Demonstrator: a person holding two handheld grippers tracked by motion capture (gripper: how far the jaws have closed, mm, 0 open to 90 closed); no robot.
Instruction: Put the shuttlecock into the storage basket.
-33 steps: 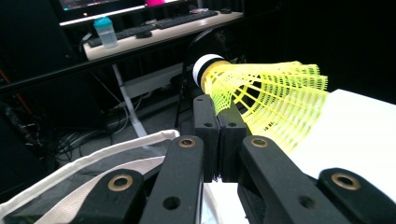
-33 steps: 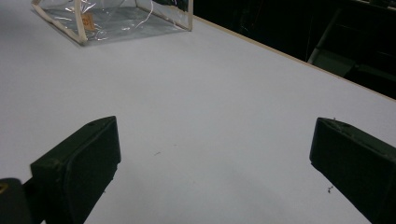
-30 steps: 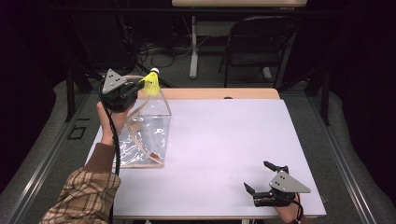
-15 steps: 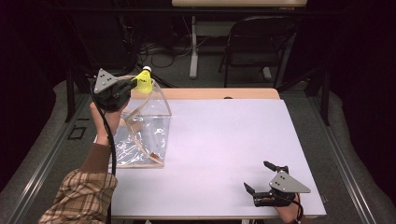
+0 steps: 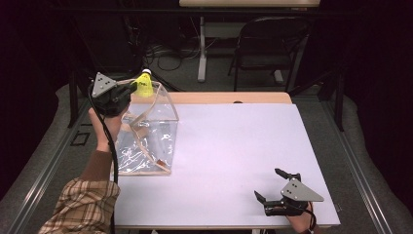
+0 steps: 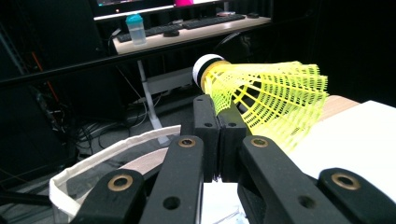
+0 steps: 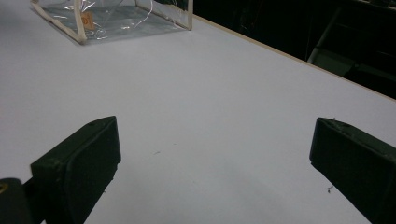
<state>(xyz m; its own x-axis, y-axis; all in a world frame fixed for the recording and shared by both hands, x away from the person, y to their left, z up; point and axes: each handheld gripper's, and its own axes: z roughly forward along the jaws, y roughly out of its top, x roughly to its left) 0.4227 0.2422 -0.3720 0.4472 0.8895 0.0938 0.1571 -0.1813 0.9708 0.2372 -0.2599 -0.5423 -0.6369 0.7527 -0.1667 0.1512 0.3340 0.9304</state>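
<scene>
A yellow mesh shuttlecock (image 5: 144,84) with a white cork tip is held in the air at the far left of the white table (image 5: 234,146). My left gripper (image 5: 134,89) is shut on its skirt, just above the open top of a clear plastic bag (image 5: 146,141) with cream edging. In the left gripper view the two pads (image 6: 205,130) press together on the edge of the shuttlecock (image 6: 271,100), and the bag's rim (image 6: 107,151) lies below. My right gripper (image 5: 267,183) rests at the table's front right, open with nothing between its jaws (image 7: 212,158).
The bag (image 7: 116,16) has a small orange tag inside. A wooden strip (image 5: 229,97) borders the table's far edge. Behind it stand a dark chair (image 5: 265,48) and a desk leg (image 5: 202,53), with cables on the floor.
My left gripper has drifted slightly to the left with the shuttlecock, staying over the bag's top. The right gripper has not moved.
</scene>
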